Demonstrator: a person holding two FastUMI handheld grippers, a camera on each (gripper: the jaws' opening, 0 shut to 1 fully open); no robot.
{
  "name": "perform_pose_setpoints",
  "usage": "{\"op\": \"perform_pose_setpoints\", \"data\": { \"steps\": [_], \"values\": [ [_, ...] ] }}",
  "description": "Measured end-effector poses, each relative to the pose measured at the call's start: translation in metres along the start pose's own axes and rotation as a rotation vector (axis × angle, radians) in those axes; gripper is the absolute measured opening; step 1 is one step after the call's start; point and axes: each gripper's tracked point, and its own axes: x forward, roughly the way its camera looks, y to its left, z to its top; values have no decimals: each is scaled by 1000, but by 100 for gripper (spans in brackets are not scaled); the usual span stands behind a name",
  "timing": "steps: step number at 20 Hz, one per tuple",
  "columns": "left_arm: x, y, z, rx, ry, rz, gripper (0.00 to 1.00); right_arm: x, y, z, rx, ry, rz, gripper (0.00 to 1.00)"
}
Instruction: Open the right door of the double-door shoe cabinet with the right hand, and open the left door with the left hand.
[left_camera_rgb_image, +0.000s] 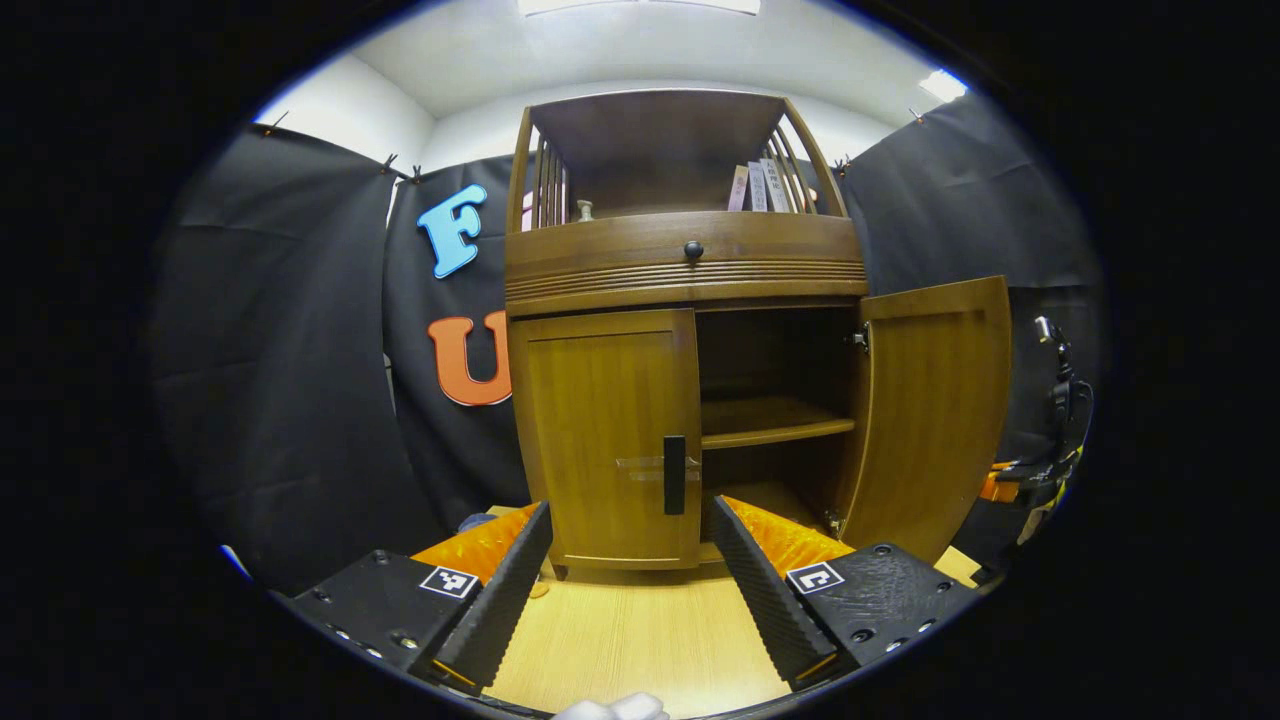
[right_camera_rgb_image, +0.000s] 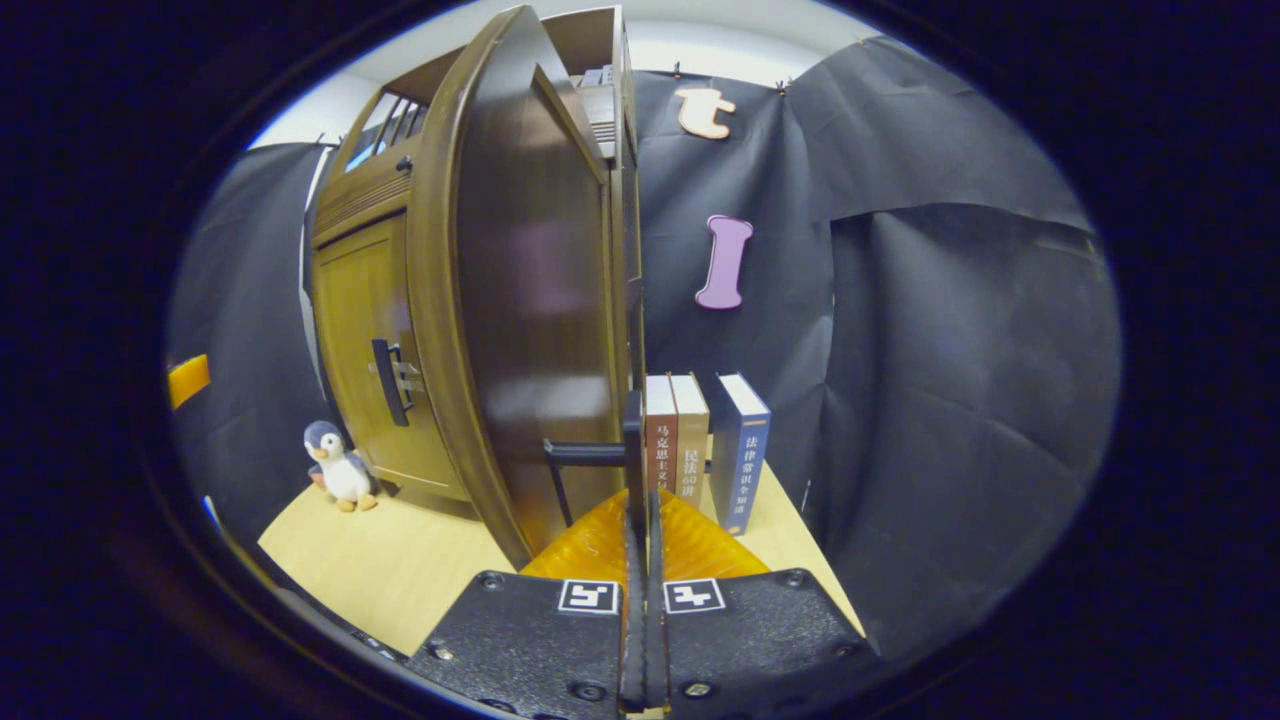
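Right door (left_camera_rgb_image: 935, 410) stands open; right gripper (right_camera_rgb_image: 640, 470), pressed together, seemingly pinches its handle (right_camera_rgb_image: 590, 452). Left gripper (left_camera_rgb_image: 630, 560), spread, faces the stiff left door's handle (left_camera_rgb_image: 675, 474).

Left claw (left_camera_rgb_image: 632, 560) gapes (right claw (right_camera_rgb_image: 640, 480) pinched closed).

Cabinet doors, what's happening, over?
Right gripper shut on right door handle, right door open. Left gripper open, facing closed left door. Nothing blocking.
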Motion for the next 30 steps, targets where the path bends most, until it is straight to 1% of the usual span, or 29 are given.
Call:
{"op": "perform_pose_setpoints", "data": {
  "steps": [5,9,10,11,14,16,17,18,19,22,23,24,25,27,29,30],
  "values": [
    [5,-13,-2,-1,3,17,96,3,-17,3,-23,-1,71,4],
    [7,-28,-4,-3,7,27,96,7,-24,4,-31,1,121,4],
    [8,-30,-4,-2,8,32,100,7,-25,4,-38,3,126,4],
    [9,-33,-3,-5,7,34,96,6,-24,4,-48,7,133,4],
    [10,-41,0,-19,1,33,96,6,-27,3,-71,24,132,5],
    [12,-43,1,-17,-3,26,96,4,-31,3,-57,26,120,10],
    [13,-43,1,-15,-2,21,96,2,-34,3,-45,26,107,24],
    [14,-43,-1,-13,-1,15,96,-3,-38,4,-37,28,96,16],
    [15,-42,0,-11,-2,9,96,-10,-44,6,-36,27,75,45],
    [18,-37,2,-4,-10,-9,96,-35,-54,18,-69,-7,2,75],
    [20,-34,2,-3,-12,-16,96,-46,-57,26,-67,-30,-39,83],
    [22,-31,2,-2,-14,-24,96,-55,-56,35,-53,-51,-65,86],
    [23,-27,2,1,-14,-31,96,-63,-51,42,-28,-70,-81,92],
    [25,-19,3,2,-16,-43,96,-80,-38,57,7,-101,-98,98],
    [25,-10,2,-2,-19,-53,96,-96,-21,73,8,-136,-107,100],
    [25,-4,2,-1,-21,-56,96,-102,-14,80,5,-157,-127,100]
  ]
}}
